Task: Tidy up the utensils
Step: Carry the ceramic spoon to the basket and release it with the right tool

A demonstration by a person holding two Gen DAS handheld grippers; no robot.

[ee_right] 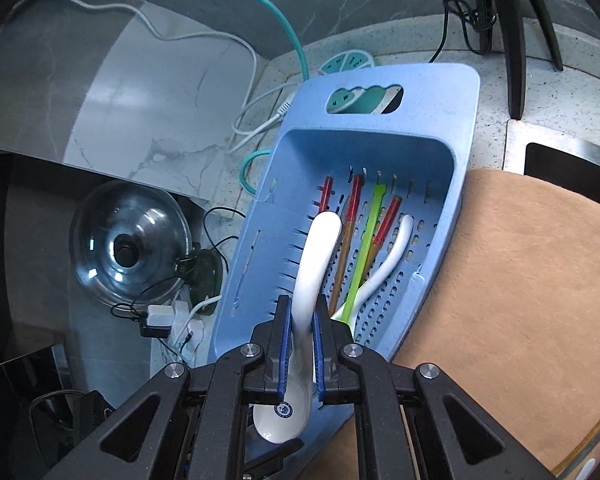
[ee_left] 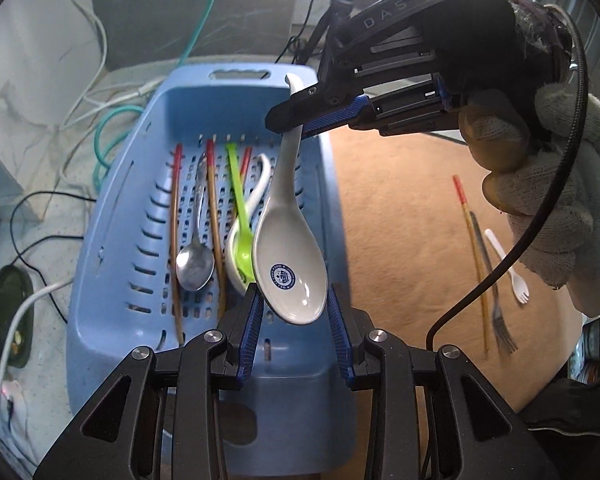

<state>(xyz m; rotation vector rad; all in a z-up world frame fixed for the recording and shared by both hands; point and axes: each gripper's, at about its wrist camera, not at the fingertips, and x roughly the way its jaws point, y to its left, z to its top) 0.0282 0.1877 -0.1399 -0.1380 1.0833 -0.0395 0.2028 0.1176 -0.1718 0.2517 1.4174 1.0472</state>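
Observation:
My right gripper (ee_left: 296,118) (ee_right: 300,320) is shut on the handle of a white ceramic soup spoon (ee_left: 288,256) (ee_right: 312,264) and holds it above the blue slotted basket (ee_left: 112,240) (ee_right: 420,88). The spoon's bowl hangs between the open fingers of my left gripper (ee_left: 294,300), which do not touch it. In the basket lie red-tipped chopsticks (ee_left: 176,240), a metal spoon (ee_left: 194,264), a green plastic spoon (ee_left: 240,224) and another white spoon (ee_left: 260,188).
A tan mat (ee_left: 400,220) (ee_right: 520,280) lies right of the basket with a chopstick (ee_left: 474,252), a metal fork (ee_left: 500,320) and a small white plastic fork (ee_left: 508,268) on it. Cables, a power strip (ee_right: 348,62) and a glass pot lid (ee_right: 128,244) lie left and behind.

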